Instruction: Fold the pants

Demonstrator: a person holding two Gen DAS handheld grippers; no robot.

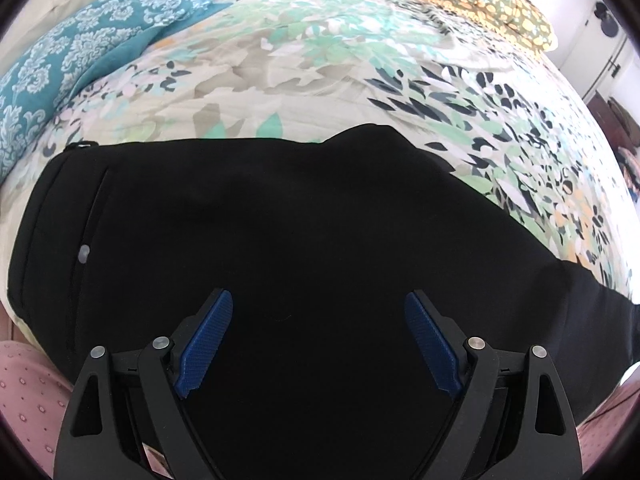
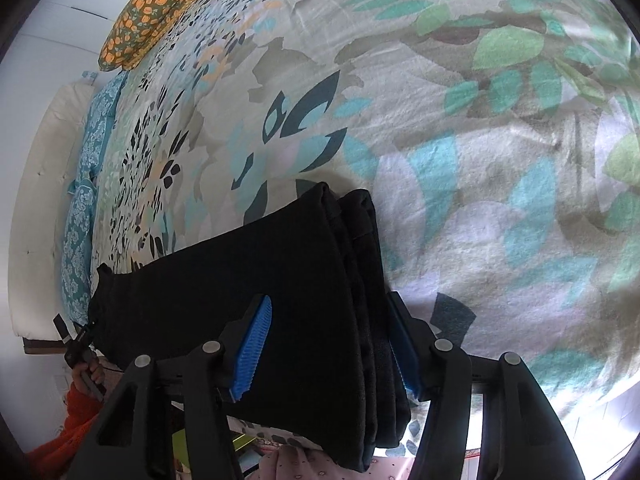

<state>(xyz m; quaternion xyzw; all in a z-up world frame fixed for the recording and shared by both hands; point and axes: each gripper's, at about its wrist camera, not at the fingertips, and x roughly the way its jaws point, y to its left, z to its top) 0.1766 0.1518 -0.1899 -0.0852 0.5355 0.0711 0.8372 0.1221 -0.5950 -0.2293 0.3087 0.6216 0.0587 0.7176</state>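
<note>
Black pants (image 1: 280,240) lie on the bed (image 1: 320,60); our left gripper (image 1: 319,312) hovers spread above them, our right gripper (image 2: 328,320) straddles their stacked hems unclamped, so pinching likely comes next.

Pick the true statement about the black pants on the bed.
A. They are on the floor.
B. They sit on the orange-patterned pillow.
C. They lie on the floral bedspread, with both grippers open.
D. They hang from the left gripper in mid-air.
C: the black pants lie on the floral bedspread, with the left gripper and right gripper both spread open.
</note>
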